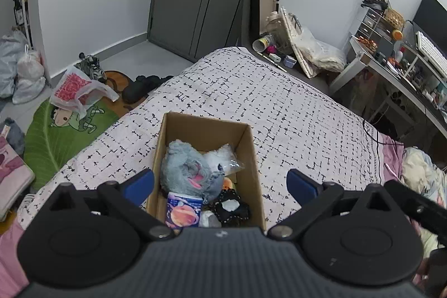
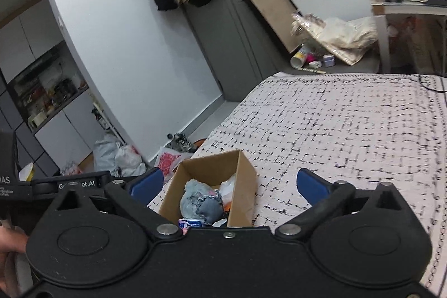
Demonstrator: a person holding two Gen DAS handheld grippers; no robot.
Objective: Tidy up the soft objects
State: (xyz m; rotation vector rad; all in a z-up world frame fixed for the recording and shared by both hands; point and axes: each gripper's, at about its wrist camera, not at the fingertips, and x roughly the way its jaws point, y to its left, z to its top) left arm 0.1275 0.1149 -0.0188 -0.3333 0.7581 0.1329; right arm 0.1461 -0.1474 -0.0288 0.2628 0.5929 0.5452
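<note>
A cardboard box (image 1: 205, 127) sits on the bed (image 1: 279, 102), whose cover is white with black dashes. Inside the box lie a grey plush toy (image 1: 187, 169), a white fluffy item in clear plastic (image 1: 220, 158), a pouch with a planet print (image 1: 183, 211), and a black-and-white soft thing (image 1: 232, 207) at the near end. The left gripper (image 1: 220, 183) hangs above the box with its jaws spread wide and nothing between them, the blue pads (image 1: 139, 185) on either side of the box. The right gripper (image 2: 227, 185) hovers over the same box (image 2: 212, 166), jaws also wide apart and holding nothing. The grey plush toy (image 2: 199, 201) shows between them.
</note>
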